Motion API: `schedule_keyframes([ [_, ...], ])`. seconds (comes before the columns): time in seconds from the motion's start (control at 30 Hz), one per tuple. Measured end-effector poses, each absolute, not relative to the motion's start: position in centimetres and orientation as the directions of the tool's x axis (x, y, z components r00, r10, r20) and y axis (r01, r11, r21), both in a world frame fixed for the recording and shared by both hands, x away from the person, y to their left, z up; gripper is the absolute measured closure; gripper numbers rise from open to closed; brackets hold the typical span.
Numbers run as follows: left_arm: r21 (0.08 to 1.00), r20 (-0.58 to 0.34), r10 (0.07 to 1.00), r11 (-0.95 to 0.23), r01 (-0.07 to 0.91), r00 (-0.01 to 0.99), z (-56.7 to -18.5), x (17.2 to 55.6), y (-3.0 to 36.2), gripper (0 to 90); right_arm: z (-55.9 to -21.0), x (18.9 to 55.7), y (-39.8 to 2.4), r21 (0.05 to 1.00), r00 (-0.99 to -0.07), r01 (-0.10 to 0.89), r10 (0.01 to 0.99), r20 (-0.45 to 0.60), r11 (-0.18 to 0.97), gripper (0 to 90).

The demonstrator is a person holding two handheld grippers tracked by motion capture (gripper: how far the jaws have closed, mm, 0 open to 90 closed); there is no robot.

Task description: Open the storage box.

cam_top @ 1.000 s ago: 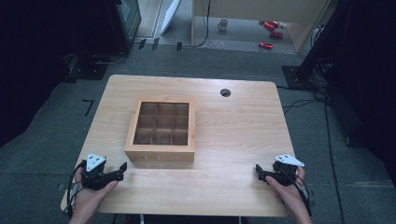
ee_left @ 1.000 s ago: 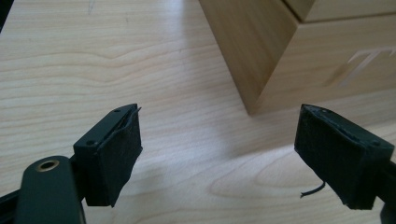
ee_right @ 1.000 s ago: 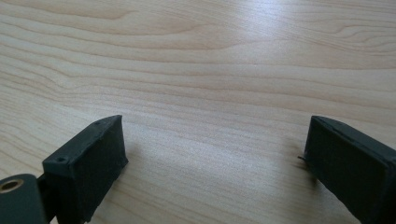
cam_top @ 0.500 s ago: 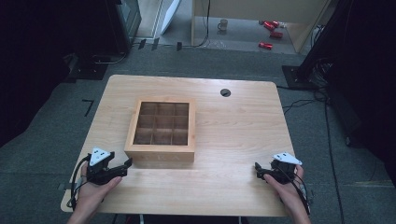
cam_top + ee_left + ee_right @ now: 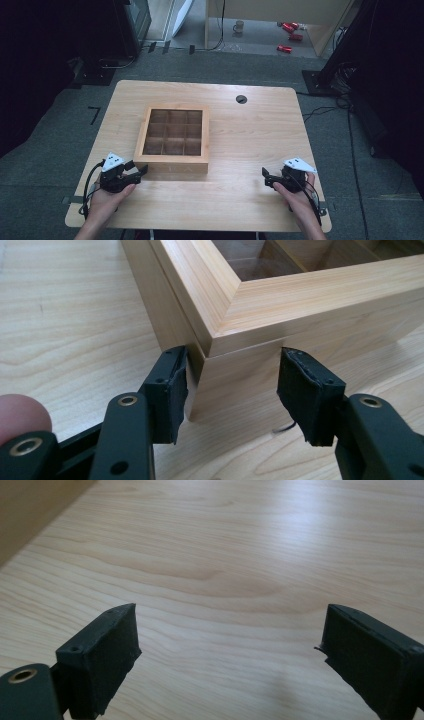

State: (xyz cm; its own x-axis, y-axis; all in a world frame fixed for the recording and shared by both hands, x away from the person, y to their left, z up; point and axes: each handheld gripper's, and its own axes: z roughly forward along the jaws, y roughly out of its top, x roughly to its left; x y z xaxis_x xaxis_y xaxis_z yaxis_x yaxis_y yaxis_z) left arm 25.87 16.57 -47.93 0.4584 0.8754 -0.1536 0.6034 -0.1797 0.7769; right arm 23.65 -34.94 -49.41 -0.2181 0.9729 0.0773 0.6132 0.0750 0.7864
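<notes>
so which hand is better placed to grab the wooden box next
Left. The left gripper already straddles the near corner of the wooden compartment box, its jaws having just closed further, one pad against the side. The right gripper is open over bare table, well away from the box.

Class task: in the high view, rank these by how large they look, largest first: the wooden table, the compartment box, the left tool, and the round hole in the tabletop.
1. wooden table
2. compartment box
3. left tool
4. round hole
</notes>
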Motion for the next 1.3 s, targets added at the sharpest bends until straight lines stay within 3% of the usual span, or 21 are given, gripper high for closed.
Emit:
schedule_keyframes([
  [0.23, 0.791, -0.165, 0.866, -0.169, 0.589, 0.471, -47.4, 25.8, 17.1, 50.9, -48.4, 24.2, -31.1, 0.795, -0.312, 0.592, 0.947, 0.071, 0.135, 8.3],
  [0.8, 0.791, -0.149, 0.862, -0.191, 0.582, 0.485, -47.2, 26.0, 17.2, 51.3, -46.5, 25.2, -22.5, 0.813, -0.495, 0.536, 0.865, 0.084, 0.228, 8.3],
  [1.3, 0.8, -0.143, 0.857, -0.195, 0.567, 0.496, -47.0, 26.0, 17.2, 50.9, -46.8, 25.7, -18.1, 0.808, -0.573, 0.515, 0.816, 0.078, 0.285, 8.7],
])
